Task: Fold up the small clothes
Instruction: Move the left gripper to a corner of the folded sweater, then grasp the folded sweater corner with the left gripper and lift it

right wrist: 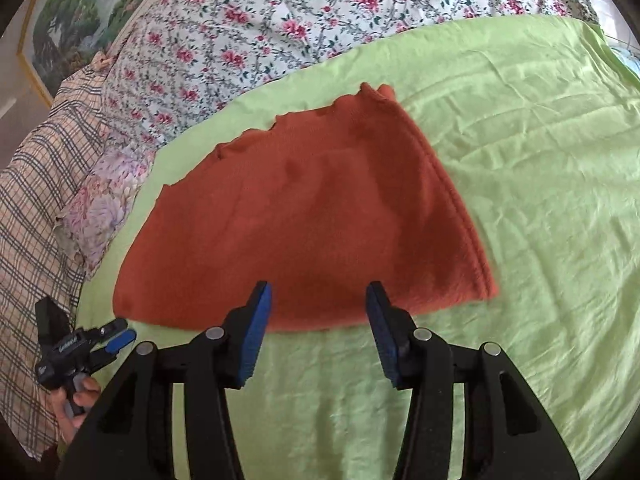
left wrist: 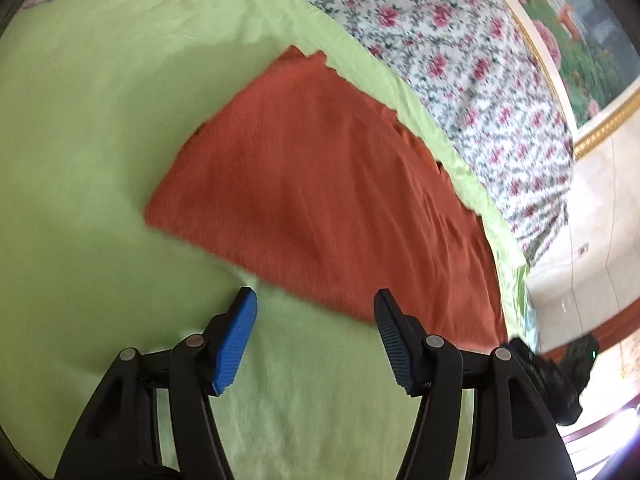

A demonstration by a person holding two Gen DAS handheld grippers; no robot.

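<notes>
A rust-orange garment (left wrist: 320, 196) lies folded flat on a light green sheet (left wrist: 100, 140). It also shows in the right wrist view (right wrist: 304, 232), with a jagged far edge and a stitched hem on its right side. My left gripper (left wrist: 314, 304) is open and empty, just short of the garment's near edge. My right gripper (right wrist: 318, 296) is open and empty, its tips over the garment's near edge. The left gripper also shows in the right wrist view (right wrist: 108, 340) at the lower left, held in a hand.
A floral quilt (right wrist: 320, 20) lies bunched beyond the green sheet. A plaid cloth (right wrist: 36, 208) and a purple-flowered pillow (right wrist: 104, 204) lie at the left. A framed painting (left wrist: 580, 40) hangs on the wall. The bed's edge drops to a tiled floor (left wrist: 592, 240).
</notes>
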